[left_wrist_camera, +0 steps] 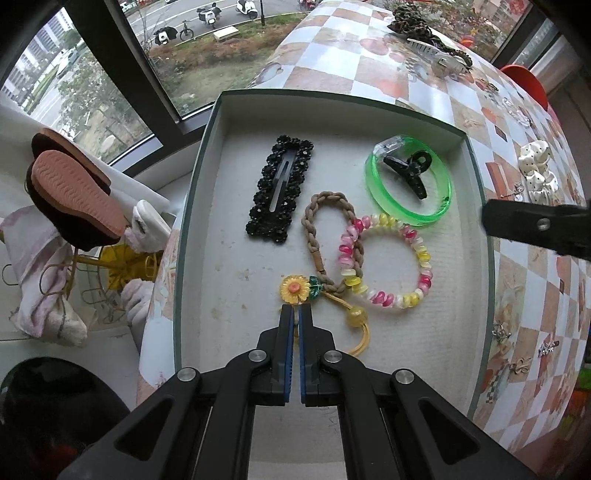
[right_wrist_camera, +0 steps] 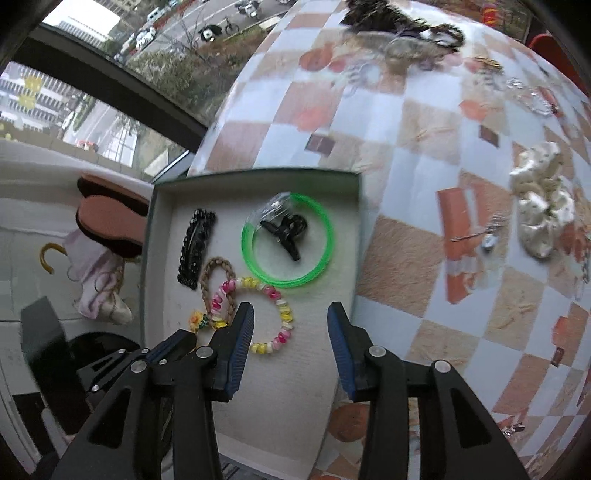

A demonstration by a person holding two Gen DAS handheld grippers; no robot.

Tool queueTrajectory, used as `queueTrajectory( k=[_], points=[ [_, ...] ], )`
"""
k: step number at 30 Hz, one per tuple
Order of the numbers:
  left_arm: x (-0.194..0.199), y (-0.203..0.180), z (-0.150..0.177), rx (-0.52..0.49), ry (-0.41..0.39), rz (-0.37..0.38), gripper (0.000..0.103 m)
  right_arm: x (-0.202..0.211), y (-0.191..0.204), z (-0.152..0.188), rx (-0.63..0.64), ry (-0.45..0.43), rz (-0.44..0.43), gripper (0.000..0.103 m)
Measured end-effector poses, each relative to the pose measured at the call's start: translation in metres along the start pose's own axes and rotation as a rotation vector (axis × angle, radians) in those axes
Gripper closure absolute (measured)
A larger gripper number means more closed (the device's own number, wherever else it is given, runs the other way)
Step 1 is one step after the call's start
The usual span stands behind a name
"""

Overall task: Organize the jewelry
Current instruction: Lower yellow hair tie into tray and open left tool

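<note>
Checkered table [left_wrist_camera: 369, 62] beside dark-framed window [left_wrist_camera: 110, 74]; daylight, street with parked scooters [left_wrist_camera: 225, 11] beyond; white sill [right_wrist_camera: 37, 162] below window.

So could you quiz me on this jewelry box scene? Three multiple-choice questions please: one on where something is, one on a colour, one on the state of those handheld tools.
1. Where does the black claw clip lie?
A. Inside the ring of the green bangle
B. On the checkered tablecloth outside the box
C. On top of the black beaded barrette

2. What colours are the beads of the spiral bracelet?
A. Blue and silver
B. Pink, white and yellow
C. All black

3. How do the two tools stand?
A. Both wide open
B. Left tool nearly shut, right tool open
C. Left tool open, right tool shut

Answers:
1 A: the clip sits within the bangle's circle, in the box.
2 B: the beads alternate in those three colours.
3 B: the left tool's fingers are almost together with nothing visible between them, while the right tool's are spread apart over the box.
</note>
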State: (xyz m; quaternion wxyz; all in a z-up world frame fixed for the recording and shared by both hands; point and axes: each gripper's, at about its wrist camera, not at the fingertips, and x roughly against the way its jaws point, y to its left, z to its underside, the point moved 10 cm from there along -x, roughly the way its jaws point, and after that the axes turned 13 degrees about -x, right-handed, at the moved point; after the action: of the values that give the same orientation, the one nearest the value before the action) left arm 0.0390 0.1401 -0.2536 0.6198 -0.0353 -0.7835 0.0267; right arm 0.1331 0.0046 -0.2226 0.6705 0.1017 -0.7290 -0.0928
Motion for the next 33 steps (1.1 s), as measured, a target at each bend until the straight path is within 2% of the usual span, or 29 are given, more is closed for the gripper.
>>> queueTrajectory(
  k=[14, 31, 33],
  points=[
    [0.015, -0.013, -0.008, -0.030, -0.024, 0.007, 0.097, 0.029, -0.046, 0.021, -0.073, -0.005, -0.008, 0.058],
    [0.032, -0.018, -0.014, -0.008, -0.044, -0.008, 0.097, 0.052, -0.103, 0.040, -0.178, -0.022, 0.016, 0.058],
    [0.035, -0.021, -0.014, 0.002, -0.053, 0.015, 0.097, 0.055, -0.111, 0.041, -0.196, -0.025, 0.020, 0.058]
  ],
)
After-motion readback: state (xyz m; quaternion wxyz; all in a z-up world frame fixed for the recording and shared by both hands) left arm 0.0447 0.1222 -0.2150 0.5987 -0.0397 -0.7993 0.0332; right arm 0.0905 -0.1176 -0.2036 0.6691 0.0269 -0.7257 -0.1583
